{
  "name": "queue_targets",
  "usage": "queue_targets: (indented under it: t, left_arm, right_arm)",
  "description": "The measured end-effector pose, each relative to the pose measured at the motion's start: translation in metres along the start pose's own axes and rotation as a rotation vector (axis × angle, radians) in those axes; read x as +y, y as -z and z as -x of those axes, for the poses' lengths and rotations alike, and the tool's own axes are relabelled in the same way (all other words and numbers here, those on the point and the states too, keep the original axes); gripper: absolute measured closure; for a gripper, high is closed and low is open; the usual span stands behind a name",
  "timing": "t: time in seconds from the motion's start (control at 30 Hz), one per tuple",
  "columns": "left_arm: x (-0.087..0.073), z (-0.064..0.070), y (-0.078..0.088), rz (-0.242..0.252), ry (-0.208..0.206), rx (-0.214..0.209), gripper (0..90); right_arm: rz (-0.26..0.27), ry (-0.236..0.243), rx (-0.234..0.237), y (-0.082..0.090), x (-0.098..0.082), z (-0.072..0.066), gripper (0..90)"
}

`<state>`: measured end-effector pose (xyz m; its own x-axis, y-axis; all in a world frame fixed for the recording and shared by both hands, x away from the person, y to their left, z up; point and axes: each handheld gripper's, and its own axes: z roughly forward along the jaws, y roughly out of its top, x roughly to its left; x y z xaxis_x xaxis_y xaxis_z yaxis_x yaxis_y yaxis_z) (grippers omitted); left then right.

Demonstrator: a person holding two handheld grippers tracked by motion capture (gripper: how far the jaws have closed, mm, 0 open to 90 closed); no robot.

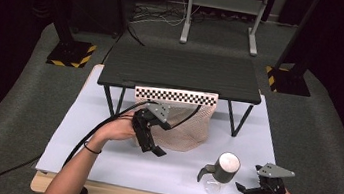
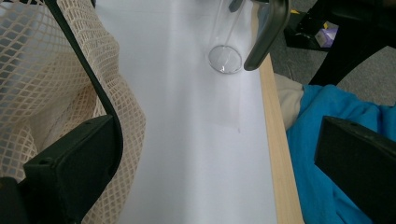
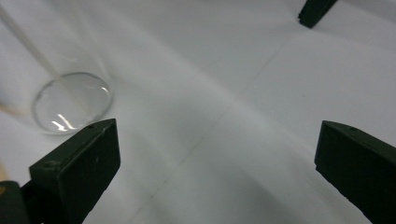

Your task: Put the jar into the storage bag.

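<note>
White sheet (image 1: 116,163) over a wooden table, grey carpet around it, dark room behind.

Item 1: bottle (image 1: 220,173). Clear body, dark metallic pump top. Stands upright, long axis vertical, near the front edge of the sheet at right of centre. Spout (image 1: 204,172) points to the left of the high view, towards the front. In the left gripper view the clear base (image 2: 225,59) sits just inside the wooden edge (image 2: 275,154), with the spout (image 2: 265,35) hanging over it. In the right gripper view the round base (image 3: 71,101) shows blurred at upper left.

Item 2: net bag (image 1: 184,121). Cream mesh with a checkered band at top, hung from the front edge of a low black stand (image 1: 181,72) at mid-sheet. Well apart from the bottle.

Item 3: left gripper (image 1: 149,143). Held against the front left of the bag, jaws wide apart, one jaw beside the mesh (image 2: 56,93); nothing held. Bare sheet lies between it and the bottle.

Item 4: right gripper (image 1: 248,190). Near the front right corner, just right of the bottle, jaws pointing left towards it, spread wide, holding nothing; not touching the bottle.

Item 5: blue cloth (image 2: 336,140) beyond the table edge, seen in the left gripper view.
</note>
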<state>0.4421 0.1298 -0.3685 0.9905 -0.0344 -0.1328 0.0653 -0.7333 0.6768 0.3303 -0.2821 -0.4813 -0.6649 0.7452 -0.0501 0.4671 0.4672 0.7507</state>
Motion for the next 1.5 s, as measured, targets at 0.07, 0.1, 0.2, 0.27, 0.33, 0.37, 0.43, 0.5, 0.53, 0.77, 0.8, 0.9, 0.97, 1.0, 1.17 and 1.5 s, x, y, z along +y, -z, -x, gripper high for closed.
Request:
queue_targets:
  t: [0.07, 0.1, 0.2, 0.27, 0.33, 0.37, 0.43, 0.5, 0.53, 0.77, 0.8, 0.9, 0.97, 1.0, 1.17, 1.5]
  left_arm:
    - [0.0, 0.001, 0.001, 0.001, -0.005, -0.002, 0.0]
    - [0.0, 0.001, 0.001, 0.002, -0.007, -0.003, 0.0]
    - [0.0, 0.002, 0.003, 0.007, -0.017, -0.007, 0.0]
    - [0.0, 0.003, 0.002, 0.006, -0.021, -0.004, 0.0]
    - [0.0, 0.002, 0.002, -0.001, -0.023, 0.0, 0.0]
    - [0.0, 0.002, 0.001, 0.0, -0.021, 0.0, 0.0]
    - [0.0, 0.002, 0.002, 0.001, -0.021, -0.002, 0.0]
    - [0.0, 0.002, 0.002, 0.003, -0.022, -0.005, 0.0]
    - [0.0, 0.002, 0.002, 0.005, -0.022, -0.006, 0.0]
    - [0.0, 0.003, 0.002, 0.005, -0.024, -0.002, 0.0]
    - [0.0, 0.003, 0.002, 0.004, -0.023, 0.0, 0.0]
    - [0.0, 0.004, 0.002, 0.003, -0.022, 0.0, 0.0]
    - [0.0, 0.004, 0.002, 0.005, -0.022, 0.0, 0.0]
    - [0.0, 0.004, 0.002, 0.006, -0.023, 0.0, 0.0]
    - [0.0, 0.004, 0.002, 0.004, -0.024, 0.003, 0.0]
    - [0.0, 0.003, 0.002, 0.004, -0.021, -0.001, 0.0]
  right_arm:
    - [0.02, 0.006, 0.022, 0.004, 0.001, -0.003, 0.0]
    - [0.03, 0.003, 0.034, 0.006, 0.002, -0.003, 0.0]
    - [0.052, 0.006, 0.066, 0.008, 0.005, -0.007, 0.0]
    - [0.055, 0.016, 0.084, 0.009, 0.006, -0.01, 0.0]
    - [0.06, 0.031, 0.105, 0.01, 0.008, -0.014, 0.0]
    - [0.064, 0.036, 0.12, 0.011, 0.008, -0.015, 0.0]
    - [0.077, 0.044, 0.147, 0.012, 0.009, -0.018, 0.1]
    - [0.083, 0.051, 0.161, 0.012, 0.011, -0.021, 0.1]
    - [0.089, 0.052, 0.17, 0.012, 0.012, -0.023, 0.1]
    - [0.135, 0.073, 0.205, 0.014, 0.022, -0.036, 0.1]
    - [0.137, 0.079, 0.204, 0.013, 0.023, -0.038, 0.2]
    - [0.137, 0.095, 0.211, 0.009, 0.024, -0.044, 0.2]
    - [0.139, 0.107, 0.219, 0.006, 0.026, -0.048, 0.2]
    - [0.143, 0.109, 0.223, 0.004, 0.027, -0.05, 0.2]
    - [0.165, 0.118, 0.232, -0.003, 0.032, -0.056, 0.4]
    - [0.241, 0.097, 0.252, -0.009, 0.037, -0.061, 0.0]
